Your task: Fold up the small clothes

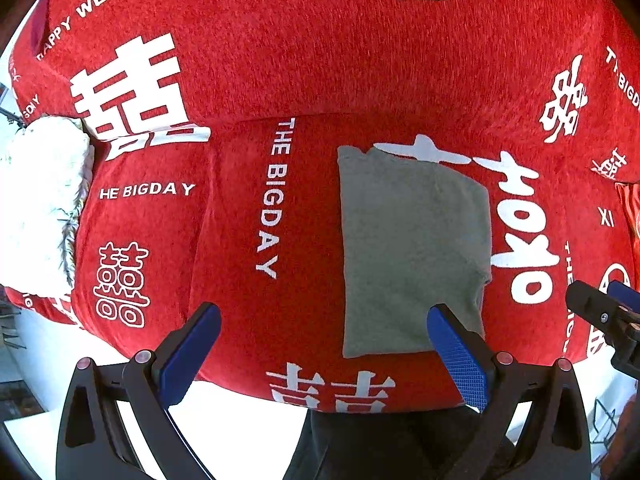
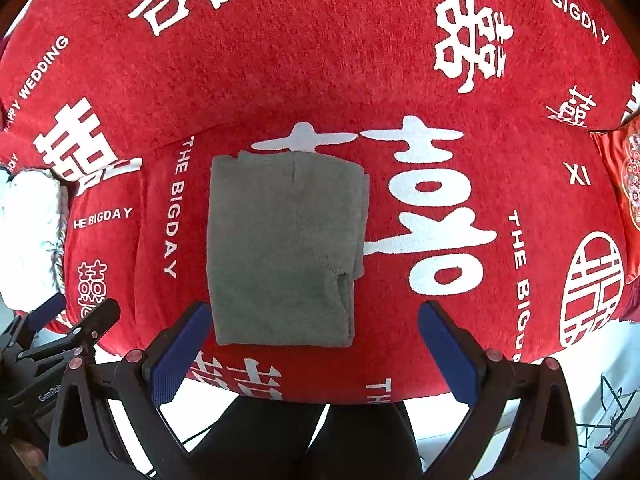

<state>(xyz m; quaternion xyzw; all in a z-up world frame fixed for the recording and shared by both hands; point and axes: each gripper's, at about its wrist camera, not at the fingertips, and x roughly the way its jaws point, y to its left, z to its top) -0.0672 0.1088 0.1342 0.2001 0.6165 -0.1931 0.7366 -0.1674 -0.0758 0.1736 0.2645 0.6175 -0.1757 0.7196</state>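
We see the folded grey garment (image 2: 284,248) flat on the red cover (image 2: 320,80); left claw (image 1: 324,344) and right claw (image 2: 314,340) gape empty just before its near edge.

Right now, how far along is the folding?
Done: the grey garment lies folded into a compact rectangle on the red sofa cover. In hand: nothing; left gripper and right gripper are open. Left: no other unfolded garment is visible.
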